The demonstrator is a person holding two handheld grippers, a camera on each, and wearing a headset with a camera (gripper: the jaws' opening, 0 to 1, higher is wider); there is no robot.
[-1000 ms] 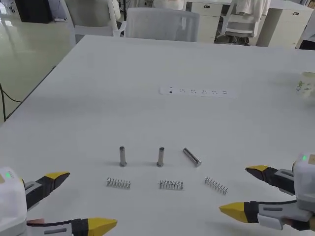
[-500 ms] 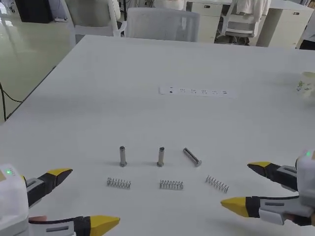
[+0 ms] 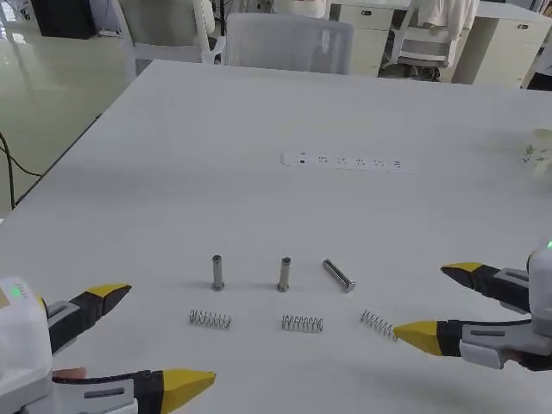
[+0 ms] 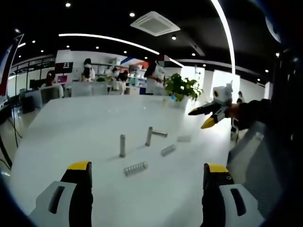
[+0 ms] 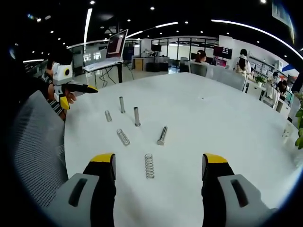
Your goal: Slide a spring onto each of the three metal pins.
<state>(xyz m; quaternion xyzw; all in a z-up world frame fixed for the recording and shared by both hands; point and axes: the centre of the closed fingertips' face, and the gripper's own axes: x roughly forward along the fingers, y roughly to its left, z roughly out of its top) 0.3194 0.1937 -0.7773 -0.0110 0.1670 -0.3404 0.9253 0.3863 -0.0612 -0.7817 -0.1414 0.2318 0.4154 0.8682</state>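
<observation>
Since a second ago, the right tongs (image 3: pixel 429 300) have come in closer to the right spring (image 3: pixel 377 323), and the springs and pins have stayed where they were. Both tongs are wide open and hold nothing. The left tongs (image 3: pixel 159 336) hang low over the near left corner of the white surface (image 3: pixel 172 172), well apart from the springs. One yellow tip of the right tongs is now just beside the end of the right spring; I cannot tell if it touches. In the right gripper view that spring lies on the surface just ahead of the gap between the two tips. Next come the three springs in a row: the left spring (image 3: pixel 210 319), the middle spring (image 3: pixel 302 323) and the right one, all lying flat. Just behind them are the pins. The left pin (image 3: pixel 217 272) and the middle pin (image 3: pixel 284 273) stand upright, and the right pin (image 3: pixel 337 275) lies on its side. No spring is on a pin yet. Farther back a white power strip (image 3: pixel 339 161) lies flat. A grey chair (image 3: pixel 287 43) stands at the far edge.
</observation>
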